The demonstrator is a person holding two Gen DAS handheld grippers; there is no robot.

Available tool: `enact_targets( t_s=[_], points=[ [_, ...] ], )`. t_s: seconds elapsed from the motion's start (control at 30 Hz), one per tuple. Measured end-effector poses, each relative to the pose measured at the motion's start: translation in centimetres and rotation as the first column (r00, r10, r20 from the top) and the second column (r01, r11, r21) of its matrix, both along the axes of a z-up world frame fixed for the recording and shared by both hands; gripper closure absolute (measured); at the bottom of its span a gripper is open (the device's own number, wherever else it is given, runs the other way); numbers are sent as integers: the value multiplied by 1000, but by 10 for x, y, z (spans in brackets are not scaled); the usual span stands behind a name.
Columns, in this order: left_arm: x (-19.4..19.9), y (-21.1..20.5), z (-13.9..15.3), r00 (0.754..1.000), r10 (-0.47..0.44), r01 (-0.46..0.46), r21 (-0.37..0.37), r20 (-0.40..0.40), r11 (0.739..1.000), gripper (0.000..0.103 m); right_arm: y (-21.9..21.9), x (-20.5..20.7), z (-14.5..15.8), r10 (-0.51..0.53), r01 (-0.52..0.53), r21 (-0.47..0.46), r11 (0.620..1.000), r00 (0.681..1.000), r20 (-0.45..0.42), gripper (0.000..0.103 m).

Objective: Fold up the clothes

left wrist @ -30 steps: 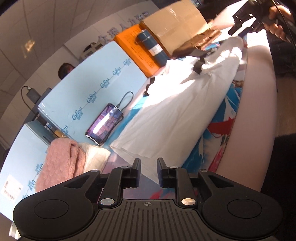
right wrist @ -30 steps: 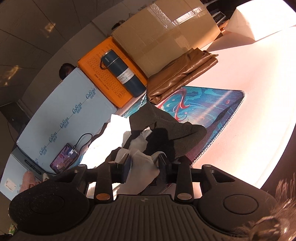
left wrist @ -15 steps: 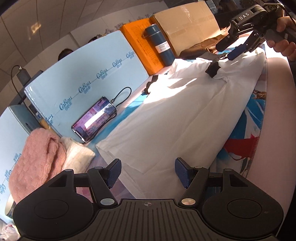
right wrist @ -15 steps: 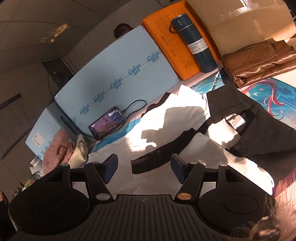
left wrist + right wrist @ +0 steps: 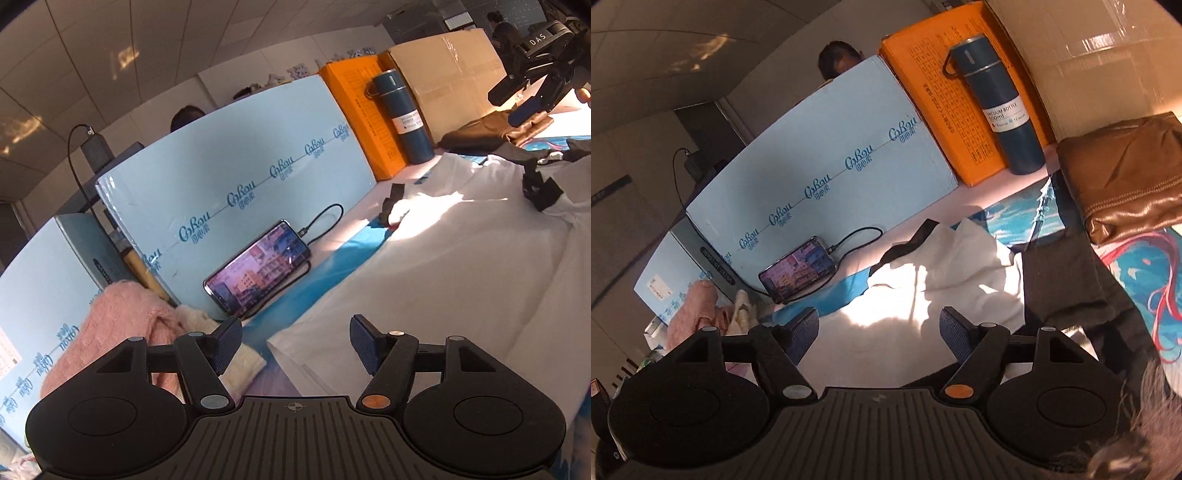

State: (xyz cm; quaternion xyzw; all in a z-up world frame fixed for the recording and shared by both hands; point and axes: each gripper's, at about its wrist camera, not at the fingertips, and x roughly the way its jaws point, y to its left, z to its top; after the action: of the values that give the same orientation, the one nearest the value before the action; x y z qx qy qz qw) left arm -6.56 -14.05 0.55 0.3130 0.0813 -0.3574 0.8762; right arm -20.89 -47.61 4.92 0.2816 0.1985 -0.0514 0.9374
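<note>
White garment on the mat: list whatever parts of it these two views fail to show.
- White garment, left wrist view: right side cut off by the frame edge; near hem hidden behind the left hand-held gripper.
- Right wrist view: near part hidden behind the right hand-held gripper, whose jaws are opening with nothing between them; sun glare washes out the folds.

Light: hard, warm sunlight slants across the worktop, patchy.
Glare: white garment (image 5: 886,343) burns out where sun lands.
Shadows: deep, sharp-edged on the white cloth; ceiling dim.
Distortion: heavy fisheye, blue board (image 5: 229,192) bows, corners go black.
Focus: mostly crisp, edges soften.
</note>
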Motion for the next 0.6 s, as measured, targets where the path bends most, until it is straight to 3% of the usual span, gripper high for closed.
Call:
enact_targets(
  t_s=[0.17, 0.3, 0.4, 0.6],
  points=[
    [48, -26, 9, 998, -32, 30, -34, -62, 999, 37, -30, 69, 30, 87, -95, -145, 985, 994, -63, 22],
    [85, -33, 1, 983, -47, 47, -4, -180, 999, 37, -56, 115, 23, 173, -183, -214, 960, 983, -66, 17],
    [107, -36, -10, 970, -8, 14, 23, -242, 1000, 37, -76, 143, 11, 193, -203, -207, 957, 979, -69, 17],
    [131, -29, -22, 941, 2, 0, 8, -338, 1000, 38, -91, 187, -12, 261, -282, -206, 937, 957, -124, 17]
  ],
)
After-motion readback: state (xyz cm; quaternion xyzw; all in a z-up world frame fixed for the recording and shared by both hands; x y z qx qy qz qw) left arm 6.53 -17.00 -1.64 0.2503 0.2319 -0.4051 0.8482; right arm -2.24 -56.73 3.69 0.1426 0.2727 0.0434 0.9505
